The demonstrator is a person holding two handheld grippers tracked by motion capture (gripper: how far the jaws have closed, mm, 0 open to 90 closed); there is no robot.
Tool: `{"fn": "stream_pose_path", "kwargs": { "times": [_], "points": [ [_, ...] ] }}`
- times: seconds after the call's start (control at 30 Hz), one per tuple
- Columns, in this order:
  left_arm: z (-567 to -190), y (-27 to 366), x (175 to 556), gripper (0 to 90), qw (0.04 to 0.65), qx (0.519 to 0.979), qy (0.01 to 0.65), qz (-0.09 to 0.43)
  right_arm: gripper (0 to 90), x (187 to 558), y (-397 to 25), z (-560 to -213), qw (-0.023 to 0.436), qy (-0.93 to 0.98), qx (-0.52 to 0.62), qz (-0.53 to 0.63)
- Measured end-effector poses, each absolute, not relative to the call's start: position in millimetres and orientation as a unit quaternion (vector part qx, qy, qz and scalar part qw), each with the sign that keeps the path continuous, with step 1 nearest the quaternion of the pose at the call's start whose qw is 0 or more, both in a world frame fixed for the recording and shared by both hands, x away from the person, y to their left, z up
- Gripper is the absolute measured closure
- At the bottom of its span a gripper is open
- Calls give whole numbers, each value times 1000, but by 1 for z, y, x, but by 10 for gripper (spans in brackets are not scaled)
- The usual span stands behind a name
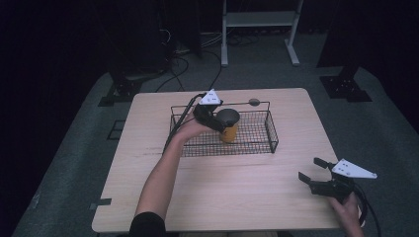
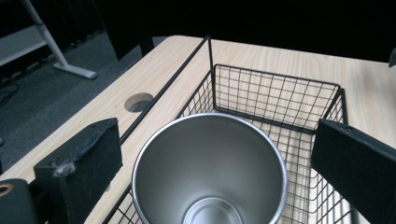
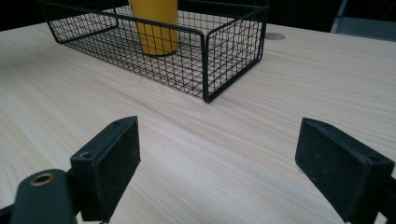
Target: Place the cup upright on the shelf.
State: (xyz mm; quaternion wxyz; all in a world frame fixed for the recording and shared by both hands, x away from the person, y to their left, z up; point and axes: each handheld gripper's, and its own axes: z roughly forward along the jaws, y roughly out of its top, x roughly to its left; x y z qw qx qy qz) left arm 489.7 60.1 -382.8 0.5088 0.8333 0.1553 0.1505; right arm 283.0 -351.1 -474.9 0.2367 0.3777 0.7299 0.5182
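Two grippers' jaws spread, cup (image 1: 229, 126) mid-basket (image 1: 272, 136), bare table (image 1: 237, 192) around

A wire basket (image 1: 257, 129) stands on the table (image 1: 237, 197), in the far half and near the middle. A cup (image 1: 229, 126) stands upright inside the basket, a little left of its centre. The left gripper (image 1: 213, 118) is over the left part of the basket, with one jaw on each side of the cup. The right gripper (image 1: 312, 173) is near the front right corner of the table, well apart from the basket. A round hole (image 1: 254, 102) in the table lies just behind the basket.
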Motion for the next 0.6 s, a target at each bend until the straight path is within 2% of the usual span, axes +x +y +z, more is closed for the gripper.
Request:
{"fn": "stream_pose_path", "kwargs": {
  "times": [0.6],
  "points": [
    [-373,71,463,14,543,813,148,151,130,283,-351,-475,236,730,379,517]
  ]
}}
